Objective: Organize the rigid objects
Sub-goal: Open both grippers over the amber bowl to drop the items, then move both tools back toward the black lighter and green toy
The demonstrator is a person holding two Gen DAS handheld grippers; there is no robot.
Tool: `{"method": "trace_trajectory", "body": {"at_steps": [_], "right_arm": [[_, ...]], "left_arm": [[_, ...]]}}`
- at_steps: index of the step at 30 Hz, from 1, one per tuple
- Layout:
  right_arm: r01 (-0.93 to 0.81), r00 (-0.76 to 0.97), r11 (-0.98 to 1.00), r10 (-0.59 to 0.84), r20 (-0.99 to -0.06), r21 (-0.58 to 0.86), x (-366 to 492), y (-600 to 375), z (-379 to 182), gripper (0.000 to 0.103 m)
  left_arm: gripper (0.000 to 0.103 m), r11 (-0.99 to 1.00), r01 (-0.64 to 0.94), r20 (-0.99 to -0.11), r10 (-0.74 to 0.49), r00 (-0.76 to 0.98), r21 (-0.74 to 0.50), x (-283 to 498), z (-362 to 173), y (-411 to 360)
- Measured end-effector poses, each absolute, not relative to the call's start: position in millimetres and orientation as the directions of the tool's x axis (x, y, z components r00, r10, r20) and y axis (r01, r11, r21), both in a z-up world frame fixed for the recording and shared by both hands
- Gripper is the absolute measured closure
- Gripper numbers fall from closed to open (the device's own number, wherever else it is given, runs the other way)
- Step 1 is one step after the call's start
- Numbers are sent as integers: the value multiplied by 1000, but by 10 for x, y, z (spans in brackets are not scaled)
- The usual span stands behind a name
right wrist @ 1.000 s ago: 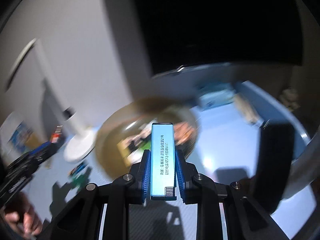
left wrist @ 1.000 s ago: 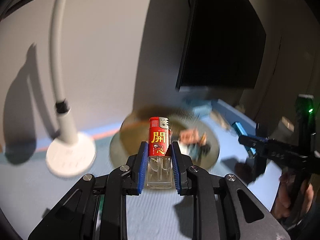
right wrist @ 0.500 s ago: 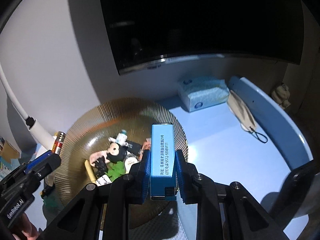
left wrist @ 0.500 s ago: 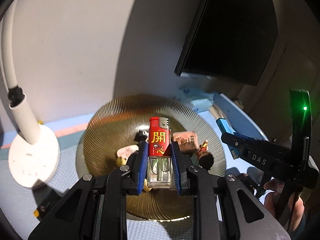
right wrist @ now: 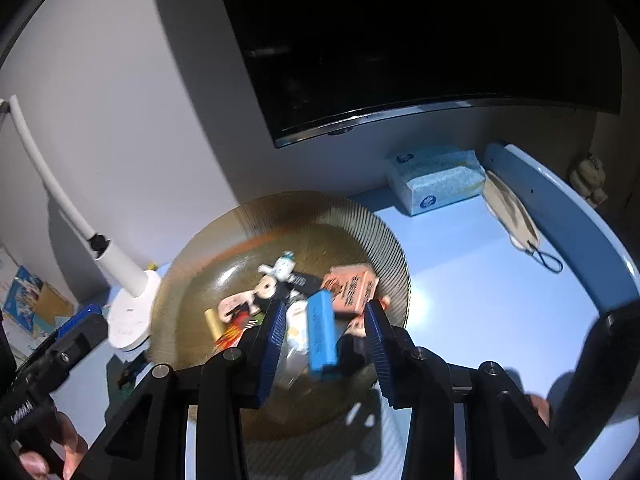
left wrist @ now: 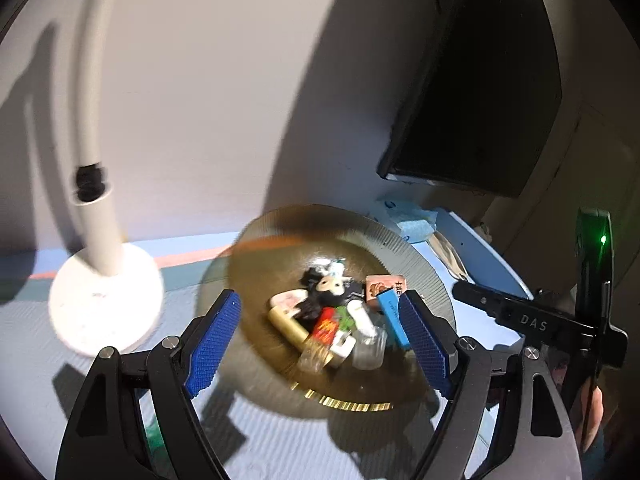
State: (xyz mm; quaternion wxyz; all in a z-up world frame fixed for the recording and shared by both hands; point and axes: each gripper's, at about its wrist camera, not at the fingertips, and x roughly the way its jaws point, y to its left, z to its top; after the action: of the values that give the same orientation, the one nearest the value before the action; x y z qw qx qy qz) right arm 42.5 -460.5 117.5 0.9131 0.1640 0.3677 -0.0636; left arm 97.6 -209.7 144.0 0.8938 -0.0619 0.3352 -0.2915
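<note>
A ribbed amber glass plate (left wrist: 424,264) (right wrist: 248,216) holds several small things. The red lighter (left wrist: 326,328) (right wrist: 232,334) lies in it, blurred. The blue box (right wrist: 322,330) (left wrist: 394,318) lies tilted in the plate too. My left gripper (left wrist: 320,336) is open and empty above the plate. My right gripper (right wrist: 326,346) is open, the blue box loose between its fingers. A pink box (right wrist: 352,288) and a small figure (right wrist: 282,268) also lie in the plate.
A white lamp base (left wrist: 106,308) (right wrist: 128,326) stands left of the plate. A black monitor (right wrist: 400,40) hangs behind. A blue tissue pack (right wrist: 436,178) and a face mask (right wrist: 512,216) lie at the back right on the blue table (right wrist: 480,300).
Both grippers have opened. The red lighter and the blue box have dropped from them into the plate. The left view has shifted, blurred.
</note>
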Motion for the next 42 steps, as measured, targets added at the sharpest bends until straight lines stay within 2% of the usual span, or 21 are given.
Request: {"method": "trace_trajectory", "body": {"at_steps": [5,9,14,18,26,32,35,36,38,42], "right_arm": [[173,734,935,87,-674,310,174,-4381,1263,63],[112,731,934,154,-664,340,-32,-4046,1310,46],[37,704,940,217,-676,340,-232,-3549,1221,45],[-17,646,936,279,-711,352,-322,-3153,964,44],[-35,585,965,231,-777,260,-284,-2738,396,44],[-66,586,974,213,-782,215,-240,-2698,107,44],[-80,606,975,213,-766,207,-261,-2691,60,39],[-91,609,974,219,-762,207,-260,-2675,61,31],[-103,608,976,216,-764,193,-269,-2644,56,27],[-135,606,982,188,-773,133,-287,-2514,51,19]], "left_arm": [[23,840,431,-551,-541,635,-329,676,1535,-1581],[23,852,396,-548,-523,653,-341,409,1572,-1200],[23,868,342,-564,-494,662,-360,152,1456,-783],[23,893,271,-619,-445,647,-359,68,1167,-534],[23,957,170,-726,-288,625,-234,20,514,-275],[23,968,122,-763,-250,597,-222,57,195,-224],[23,974,134,-747,-225,625,-182,14,229,-277],[23,978,134,-762,-206,614,-157,21,203,-312],[23,983,135,-768,-182,614,-124,26,198,-360],[23,975,169,-760,-219,612,-145,15,217,-367]]}}
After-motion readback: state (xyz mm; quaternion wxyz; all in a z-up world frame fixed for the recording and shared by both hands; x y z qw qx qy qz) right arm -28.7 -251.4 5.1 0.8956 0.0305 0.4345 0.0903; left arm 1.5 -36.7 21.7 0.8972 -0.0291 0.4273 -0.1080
